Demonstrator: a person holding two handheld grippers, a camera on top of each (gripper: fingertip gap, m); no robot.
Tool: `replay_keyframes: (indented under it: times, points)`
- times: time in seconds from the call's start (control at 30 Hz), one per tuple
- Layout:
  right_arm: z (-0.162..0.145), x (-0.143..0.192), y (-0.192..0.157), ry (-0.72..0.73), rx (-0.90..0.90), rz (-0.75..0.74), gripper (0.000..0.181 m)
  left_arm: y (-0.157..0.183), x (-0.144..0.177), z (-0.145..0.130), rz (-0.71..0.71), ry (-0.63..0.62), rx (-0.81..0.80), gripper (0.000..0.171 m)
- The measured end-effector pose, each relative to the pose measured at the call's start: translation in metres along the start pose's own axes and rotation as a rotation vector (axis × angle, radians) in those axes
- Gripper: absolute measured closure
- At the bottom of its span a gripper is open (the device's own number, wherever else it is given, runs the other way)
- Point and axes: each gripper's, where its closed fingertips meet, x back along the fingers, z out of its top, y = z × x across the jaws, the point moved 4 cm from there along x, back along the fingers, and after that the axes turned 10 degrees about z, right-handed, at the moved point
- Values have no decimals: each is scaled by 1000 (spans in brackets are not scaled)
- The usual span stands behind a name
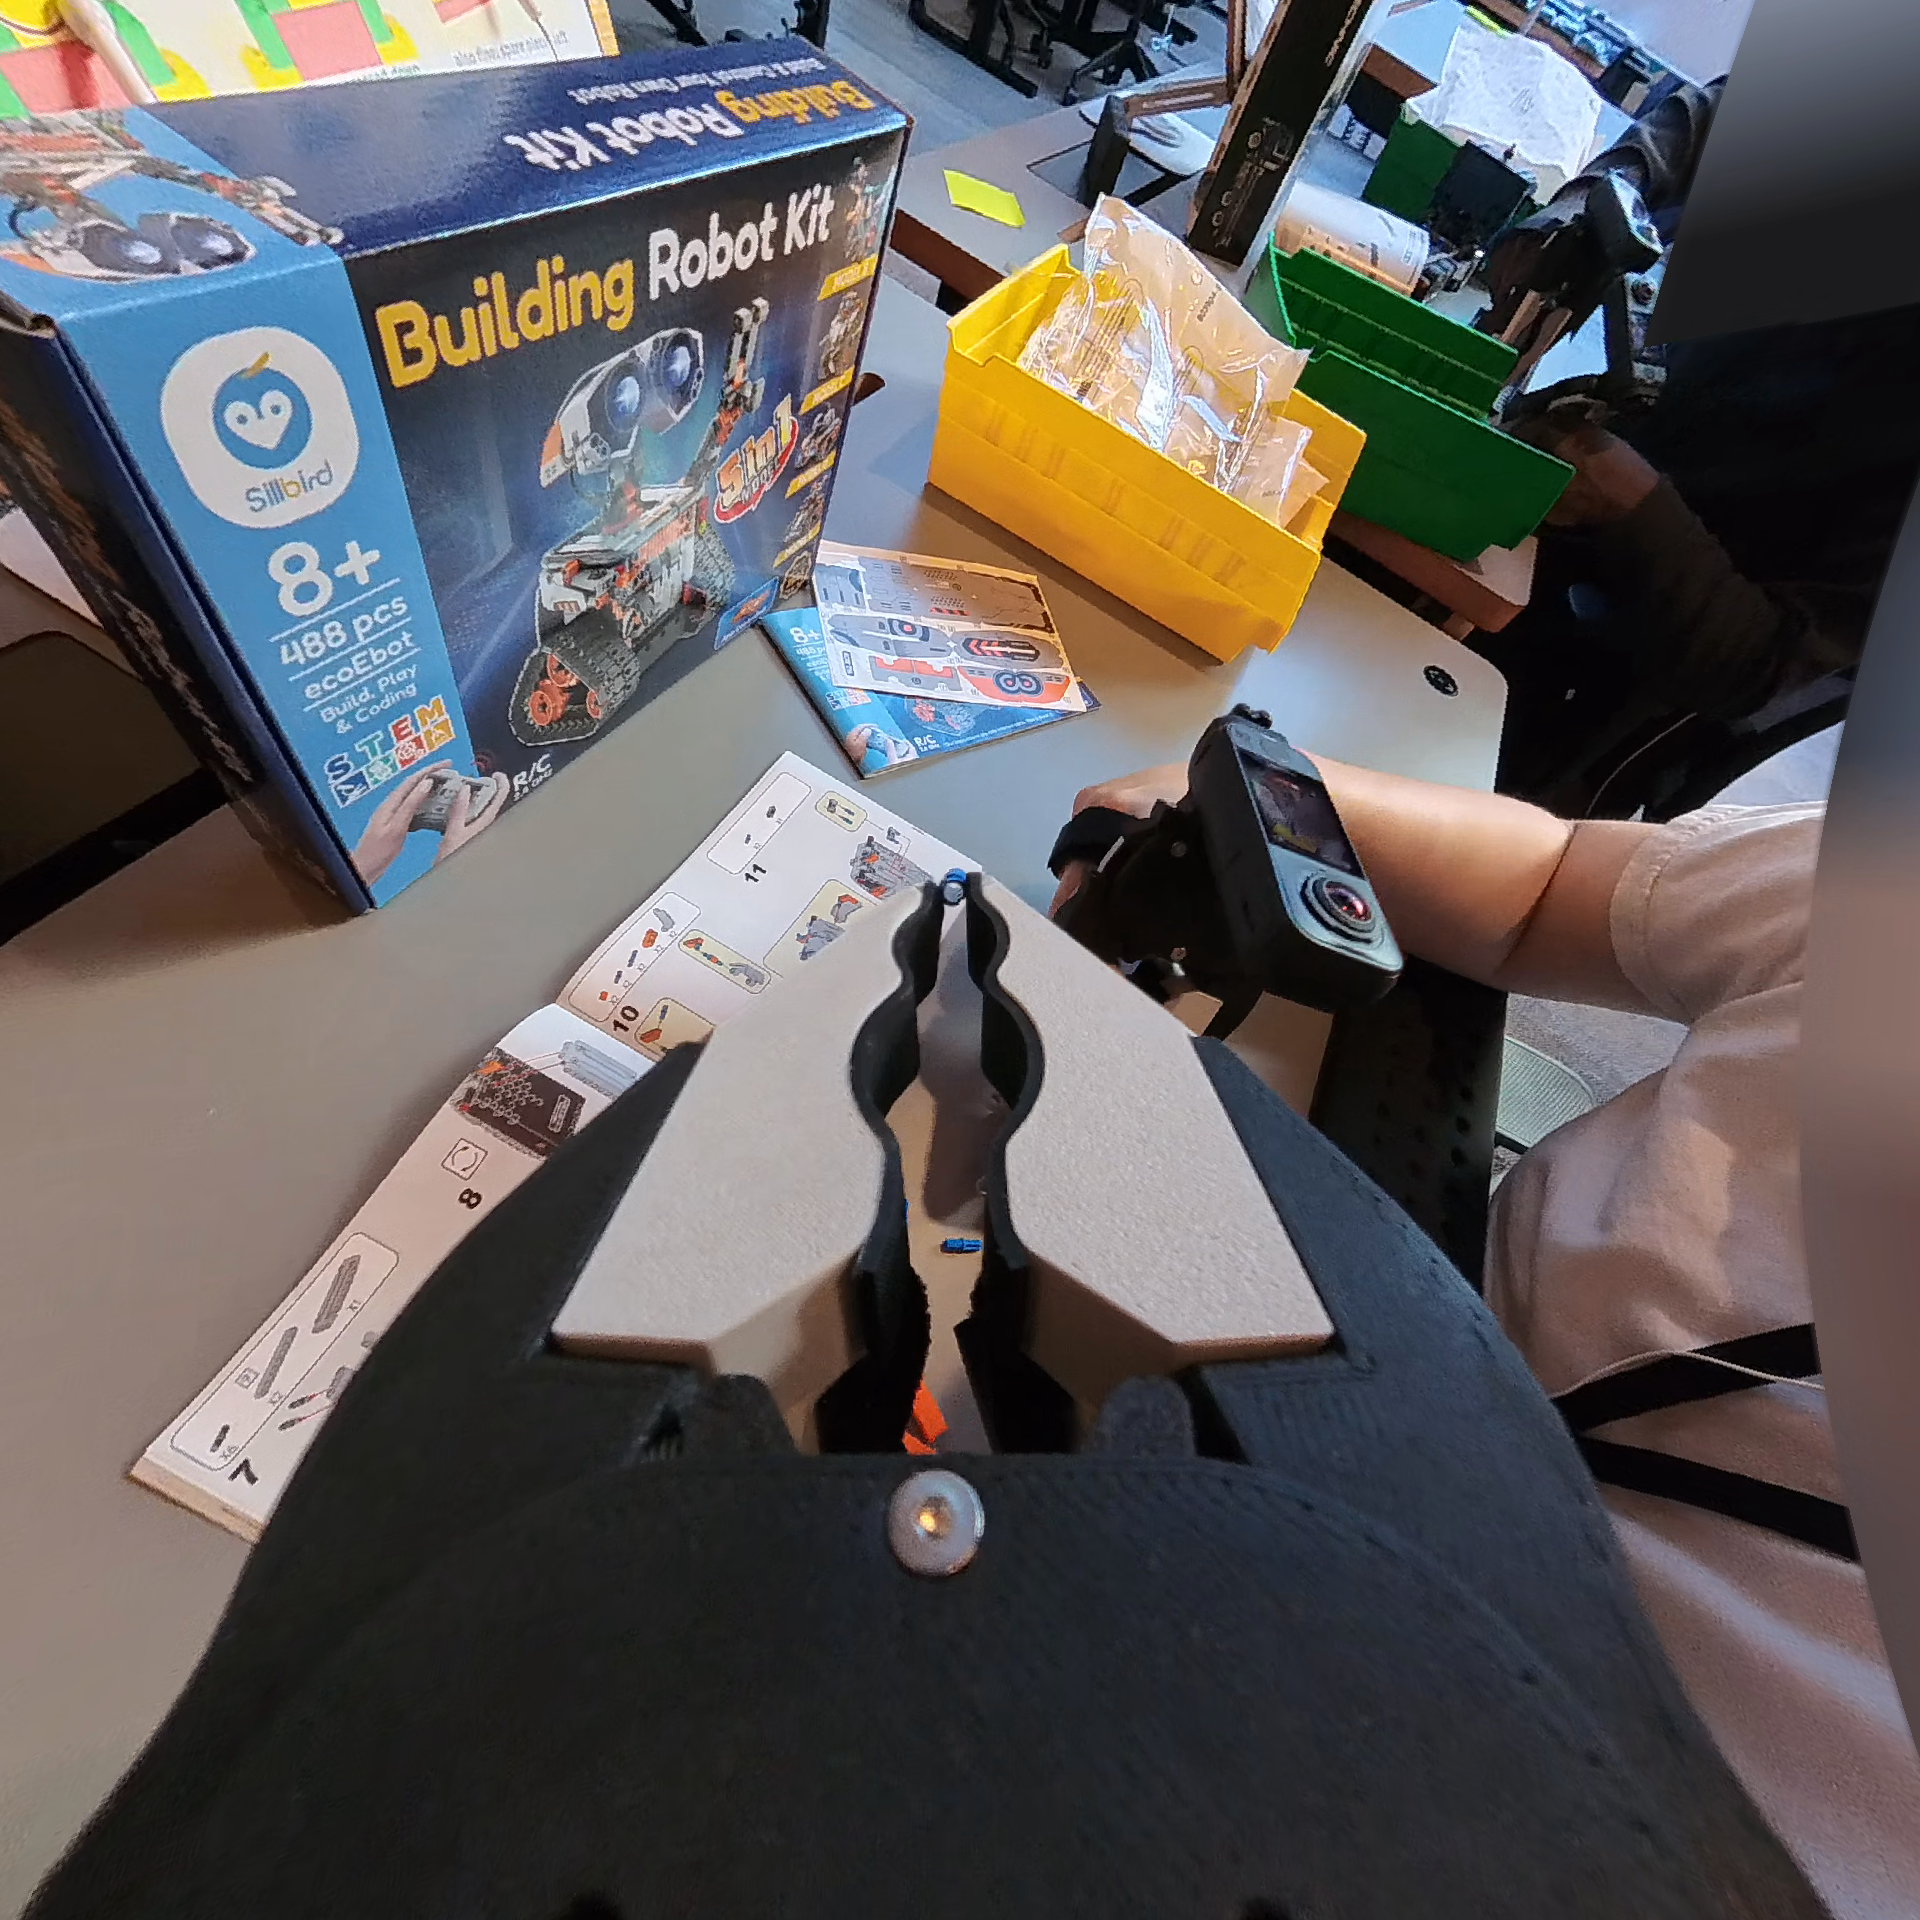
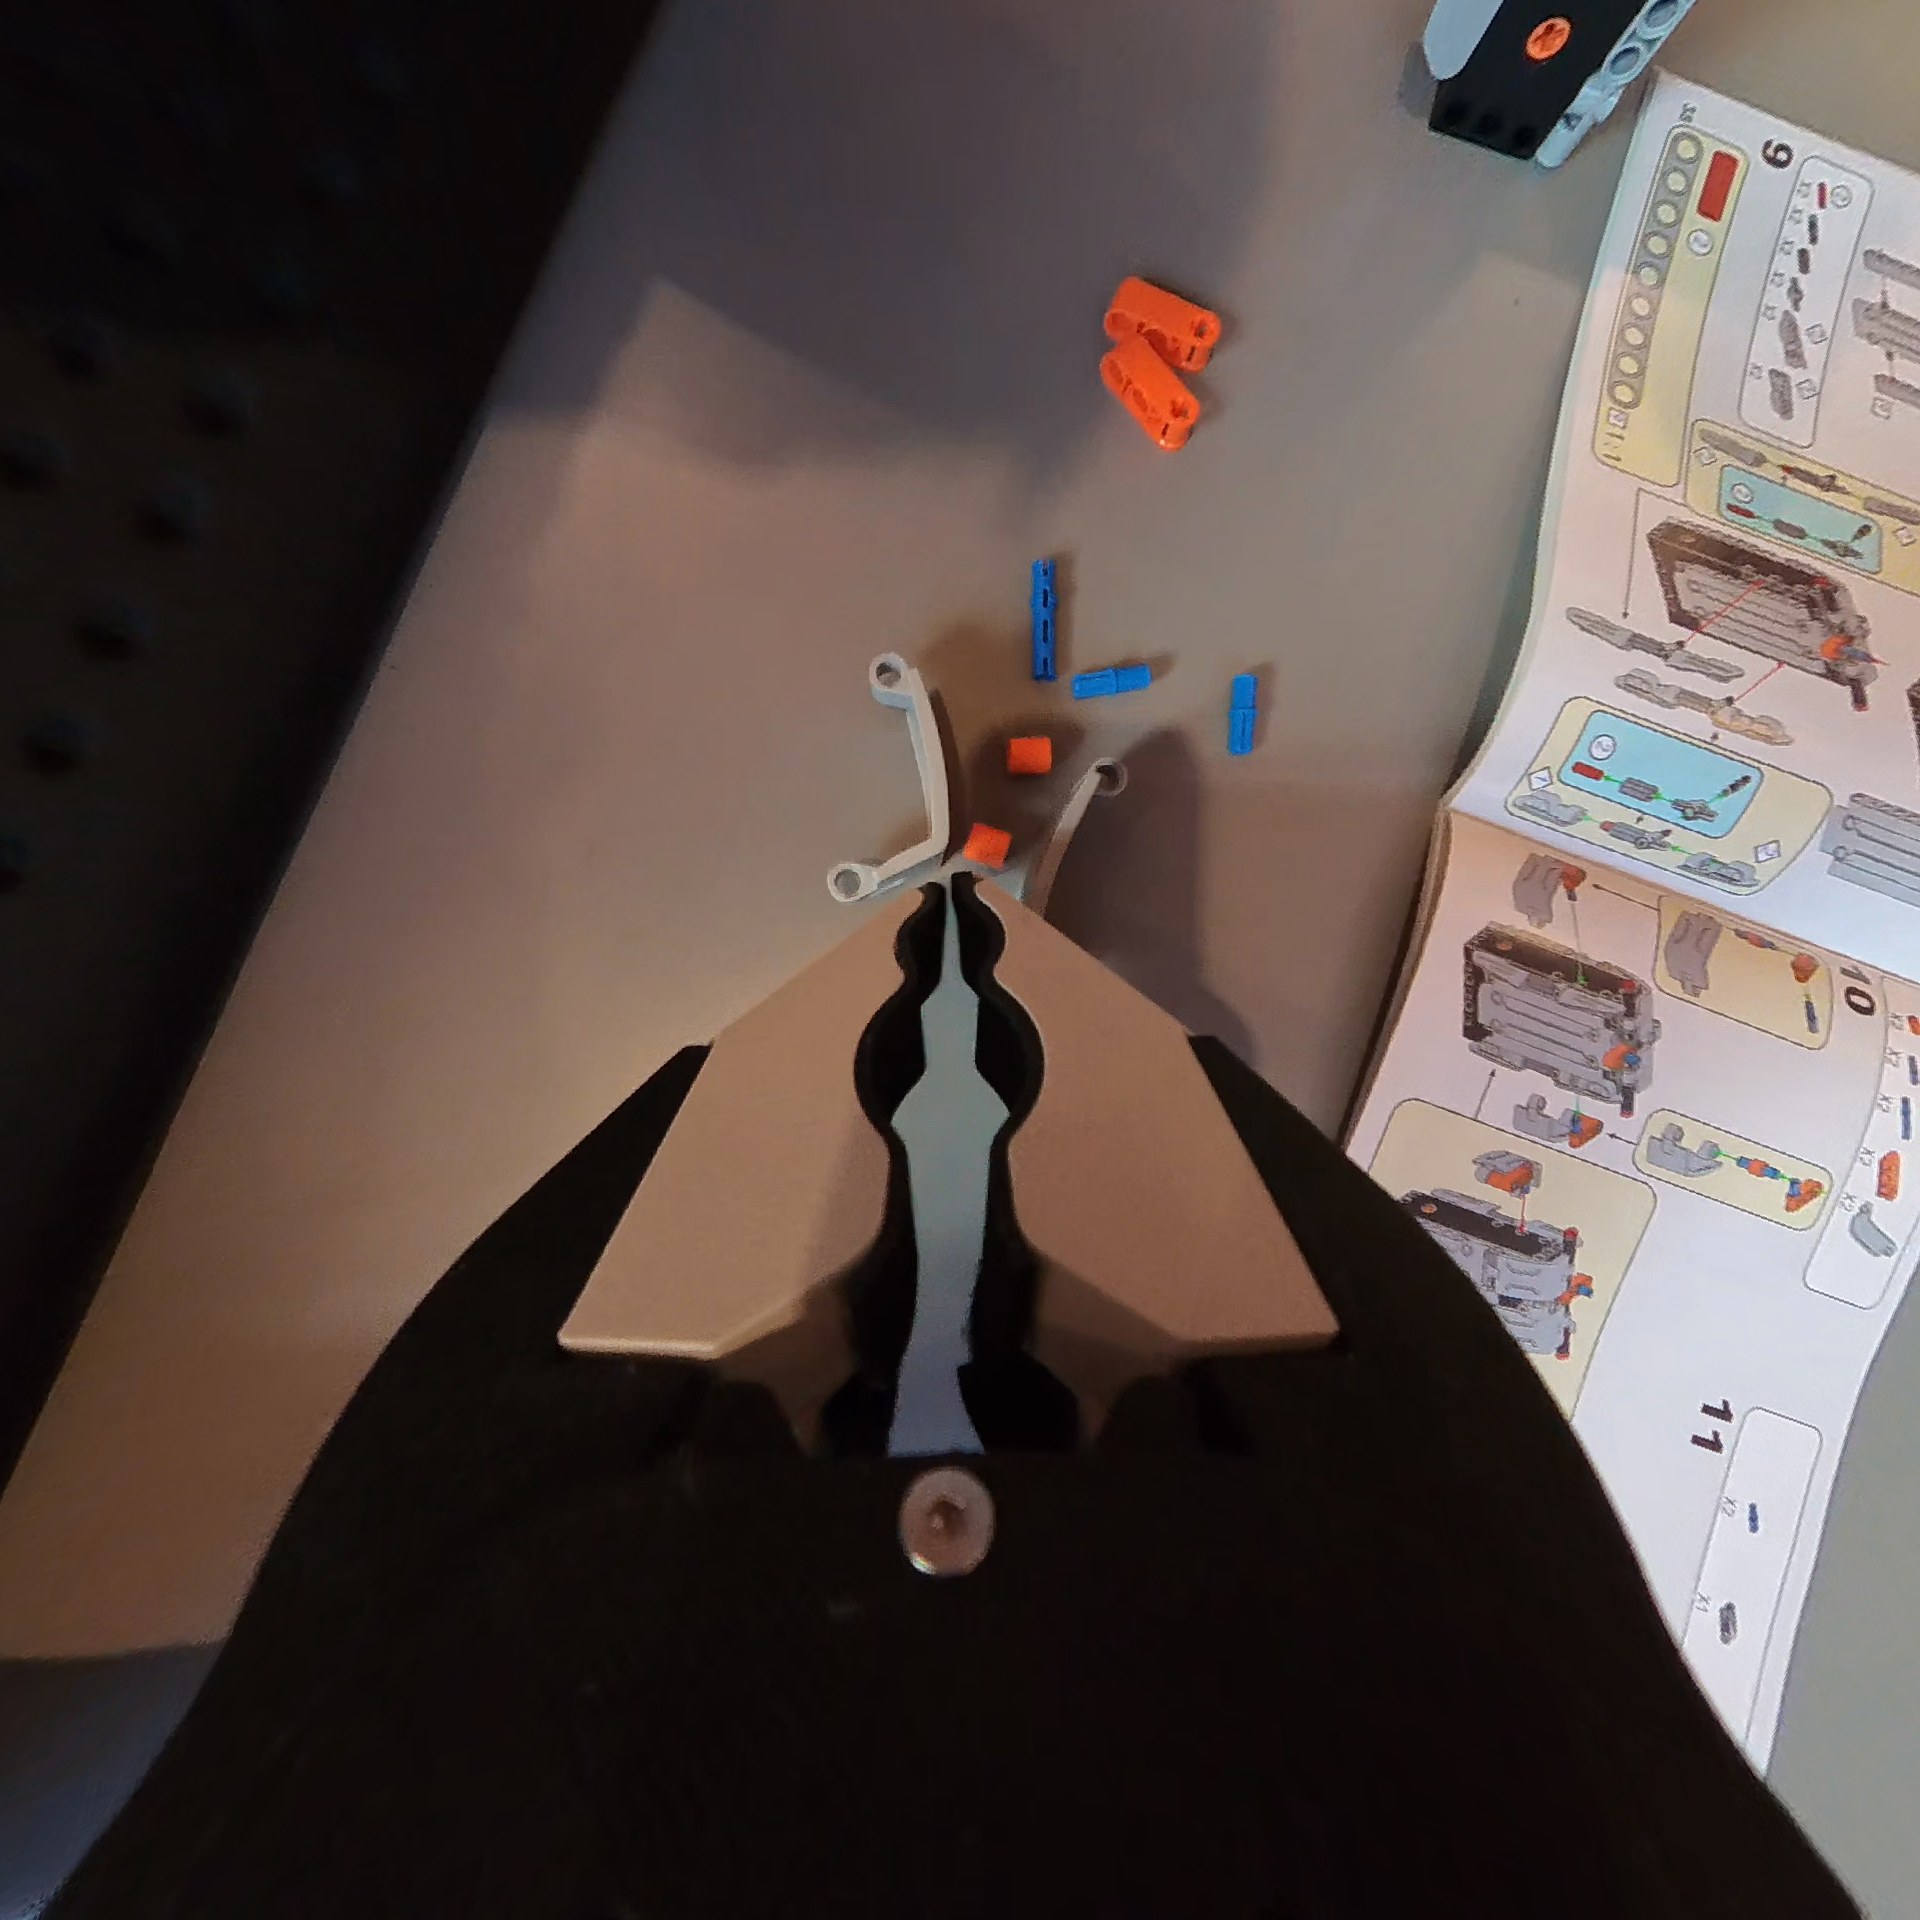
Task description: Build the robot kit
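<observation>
Left wrist view: left tool [image 1: 954,894] pinches a blue pin [image 1: 953,889] at frame centre above the booklet [image 1: 665,997]; keep it square. Right tool [image 2: 952,883], nearly closed, touches a grey curved piece [image 2: 914,769] on the table [image 2: 727,520].

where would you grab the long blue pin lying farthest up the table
Grip the long blue pin across its narrow shaft at mid-length, coming straight down from above. It lies flat on the grey table, apart from the shorter blue pins, so both long sides look free.
</observation>
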Motion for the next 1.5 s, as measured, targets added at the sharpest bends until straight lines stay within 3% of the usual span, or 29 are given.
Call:
replay_keyframes:
  times: [0.43,0.57,0.7,1.0,1.17,1.3,1.5]
  points:
    - [3,-7,5,-17,89,-72,171,6,-3,0,-14,-10,-11,169]
    - [10,-3,1,-3,220,-106,171,7,-4,0,-21,-12,-15,169]
    - [16,6,0,-137,400,-208,170,11,-5,1,-39,-12,-26,169]
    - [18,7,0,-412,698,24,161,21,-1,6,-57,11,-49,169]
    - [28,0,3,-411,771,82,161,27,0,7,-51,10,-80,169]
    - [22,-7,5,-492,838,102,161,27,1,7,-59,13,-76,169]
    - [17,-9,8,-494,811,135,170,28,2,8,-63,18,-74,169]
